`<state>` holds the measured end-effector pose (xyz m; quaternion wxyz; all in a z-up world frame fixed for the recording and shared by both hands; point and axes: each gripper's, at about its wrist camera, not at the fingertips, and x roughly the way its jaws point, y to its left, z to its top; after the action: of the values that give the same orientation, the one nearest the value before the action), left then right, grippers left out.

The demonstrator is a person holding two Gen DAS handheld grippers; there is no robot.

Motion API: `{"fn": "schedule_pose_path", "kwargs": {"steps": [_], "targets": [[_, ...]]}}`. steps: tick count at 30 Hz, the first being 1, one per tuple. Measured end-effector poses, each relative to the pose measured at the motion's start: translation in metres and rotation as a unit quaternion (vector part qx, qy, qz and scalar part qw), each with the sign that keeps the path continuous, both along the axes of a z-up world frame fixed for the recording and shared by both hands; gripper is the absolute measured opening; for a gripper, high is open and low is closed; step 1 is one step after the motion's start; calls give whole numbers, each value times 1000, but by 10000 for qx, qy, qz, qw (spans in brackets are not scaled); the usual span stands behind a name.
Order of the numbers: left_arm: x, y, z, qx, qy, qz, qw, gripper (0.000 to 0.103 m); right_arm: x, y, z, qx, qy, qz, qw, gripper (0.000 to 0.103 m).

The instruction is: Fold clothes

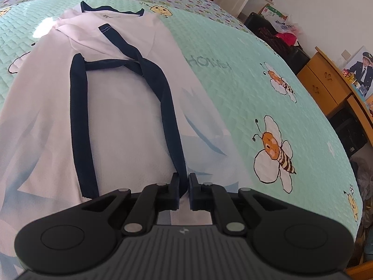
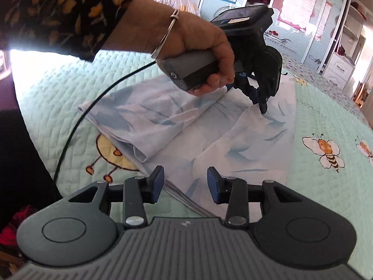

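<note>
A white garment [image 1: 130, 116] with navy trim [image 1: 167, 116] lies spread on the bed, its collar at the far end. My left gripper [image 1: 184, 178] is shut on the near end of the navy trim. The right wrist view shows the same garment's pale blue leaf print [image 2: 244, 144], one side folded over into a thick band [image 2: 144, 116]. A person's hand [image 2: 200, 46] holds the left gripper [image 2: 263, 109], whose tip pinches the cloth. My right gripper [image 2: 185, 180] stands open just above the garment's near edge, its pads touching nothing.
The mint green quilted bedspread [image 1: 233, 93] with bee drawings covers the bed and drops off at the right. A wooden desk [image 1: 326, 81] stands beyond that edge. A black cable [image 2: 93, 107] trails from the left gripper across the bedspread [image 2: 326, 107].
</note>
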<state>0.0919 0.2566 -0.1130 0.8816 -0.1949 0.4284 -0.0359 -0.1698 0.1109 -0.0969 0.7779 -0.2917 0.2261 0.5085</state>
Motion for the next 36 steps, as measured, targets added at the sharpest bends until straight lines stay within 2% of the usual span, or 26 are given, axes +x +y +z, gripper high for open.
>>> {"fn": "schedule_pose_path", "kwargs": {"steps": [6,10,15,17,21,22,24,29,32,36], "targets": [[1,0,0,19,-8,-47,10000,7,-12,4,-1,-167,-509,94,9985,40],[0,1,0,-7,-36,-40,10000,7,-14,4,0,-225,-502,131,9984,31],[0,2,2,-93,-13,-13,10000,6,-11,3,-1,-198,-487,-60,9986,29],[0,1,3,-83,6,-17,10000,6,-10,2,-1,-189,-489,-56,9986,15],[1,-2,3,-61,76,-106,9999,6,-6,-2,-2,-99,-379,-90,9992,8],[2,-3,4,-31,82,-141,9999,6,-3,-3,0,-8,-259,-134,9996,7],[2,-4,6,19,72,-184,9998,6,12,-9,7,328,353,-345,9982,7],[-3,2,22,19,-185,-64,9998,4,45,-27,27,1148,1560,-621,9791,7],[-11,10,33,-30,-388,48,9992,4,51,-26,31,1289,1823,-525,9733,7],[-21,20,30,91,-339,149,9993,4,47,-15,23,1177,1948,-375,9730,7]]}}
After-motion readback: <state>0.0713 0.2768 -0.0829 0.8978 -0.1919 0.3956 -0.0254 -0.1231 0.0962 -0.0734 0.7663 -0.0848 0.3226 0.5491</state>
